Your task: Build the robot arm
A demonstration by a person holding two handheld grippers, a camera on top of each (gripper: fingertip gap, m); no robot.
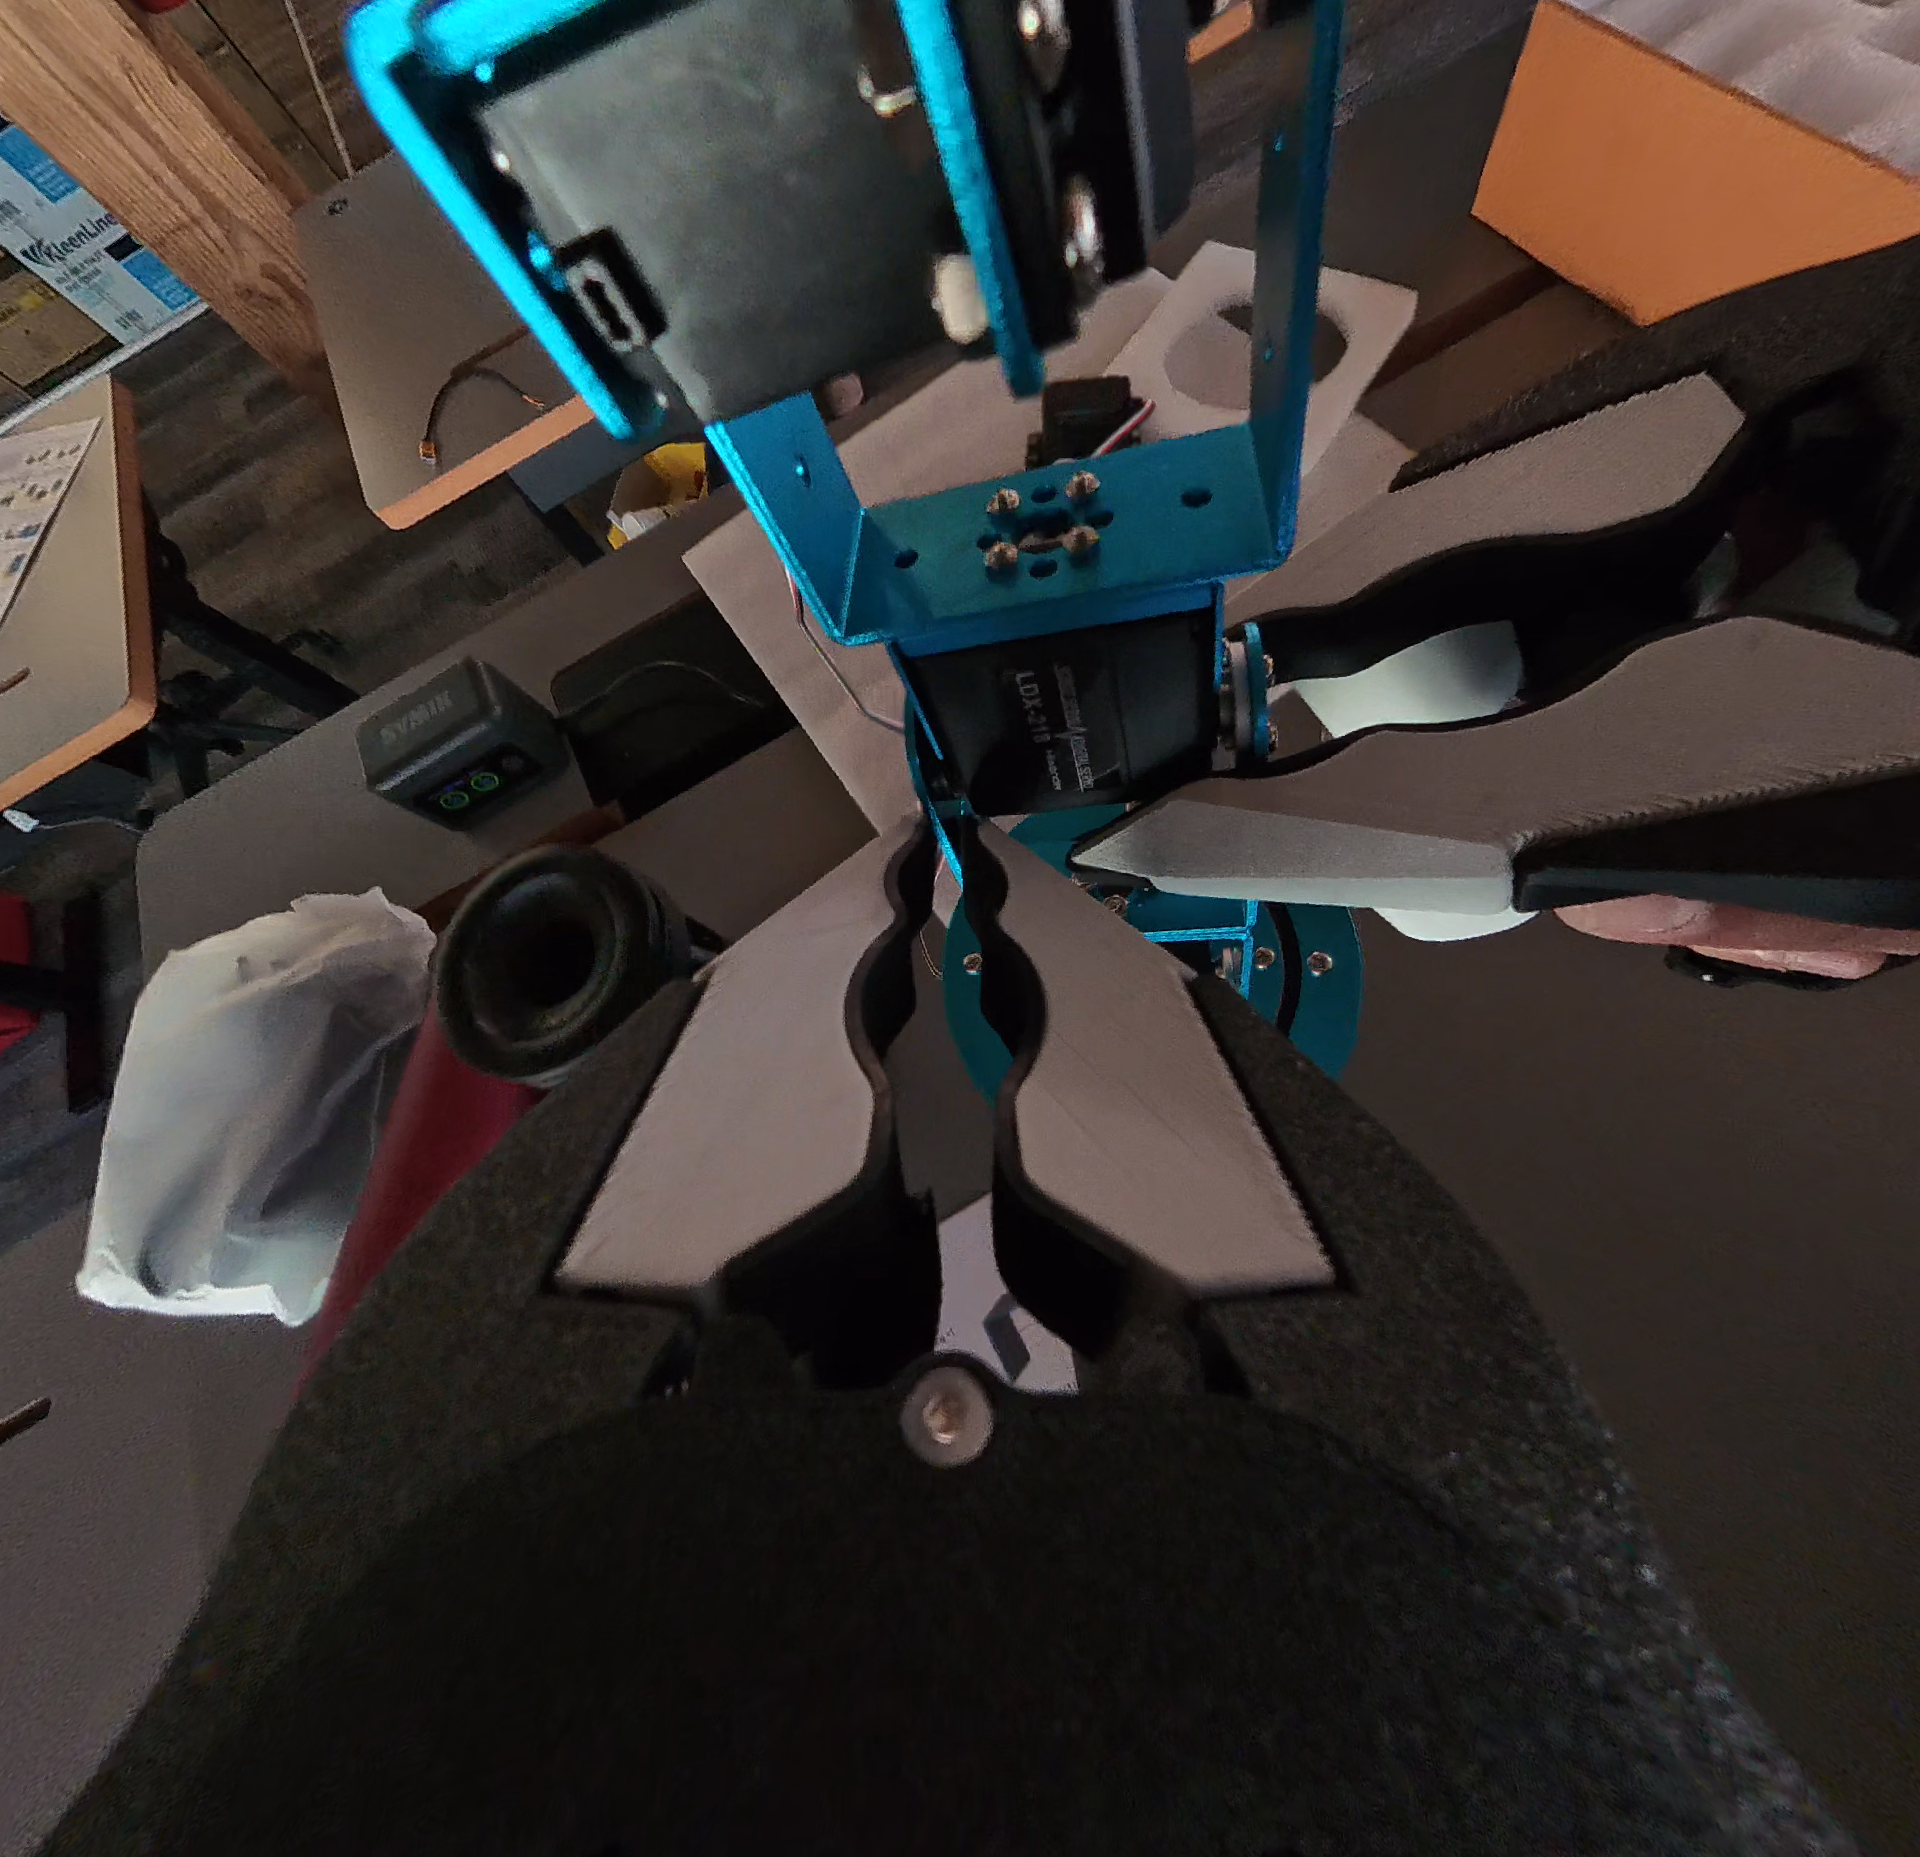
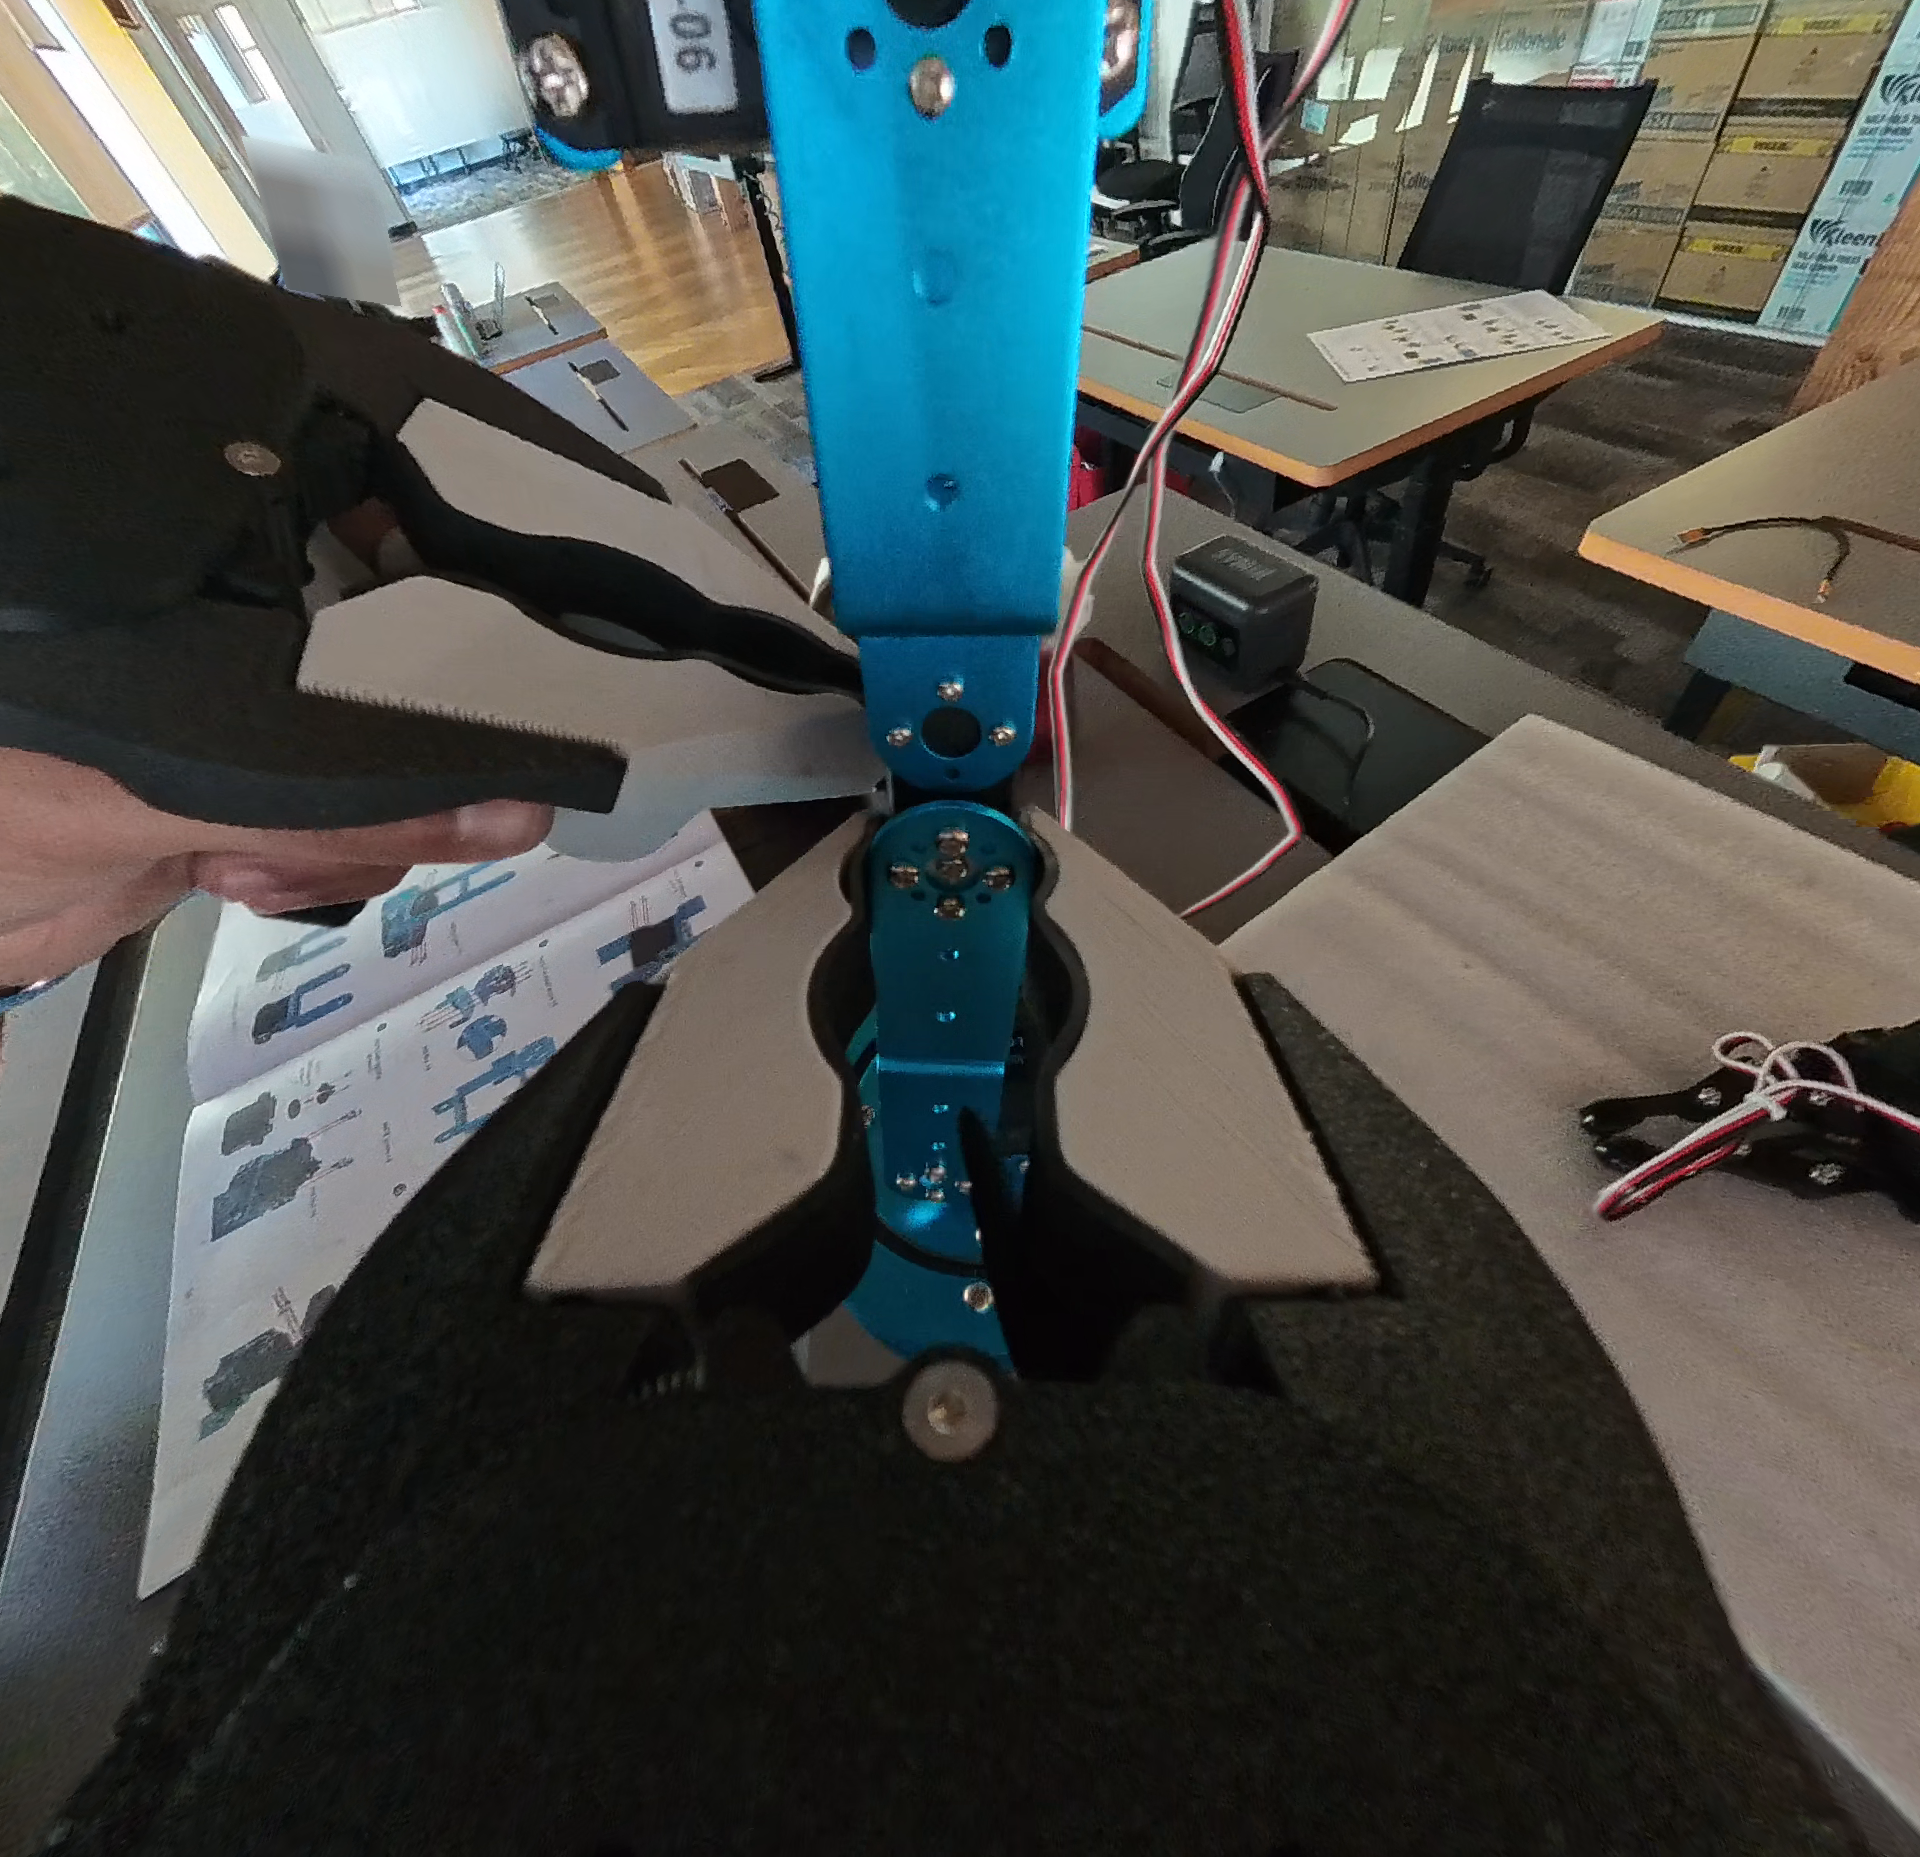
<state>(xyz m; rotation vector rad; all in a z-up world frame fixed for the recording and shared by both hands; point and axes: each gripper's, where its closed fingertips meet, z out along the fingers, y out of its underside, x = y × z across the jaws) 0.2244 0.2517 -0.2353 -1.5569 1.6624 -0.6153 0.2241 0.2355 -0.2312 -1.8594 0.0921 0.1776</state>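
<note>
Clamping blue robot arm (image 2: 940, 986), both hand-held grippers level

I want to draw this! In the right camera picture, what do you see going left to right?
Person's hand → open instruction booklet → blue metal robot arm → red, white and black wires → small black box → black part with tied wires.

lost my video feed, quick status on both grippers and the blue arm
Left gripper shut on blue robot arm low down. Right gripper shut on same arm's lower bracket. Servo cable hangs beside arm.
</note>
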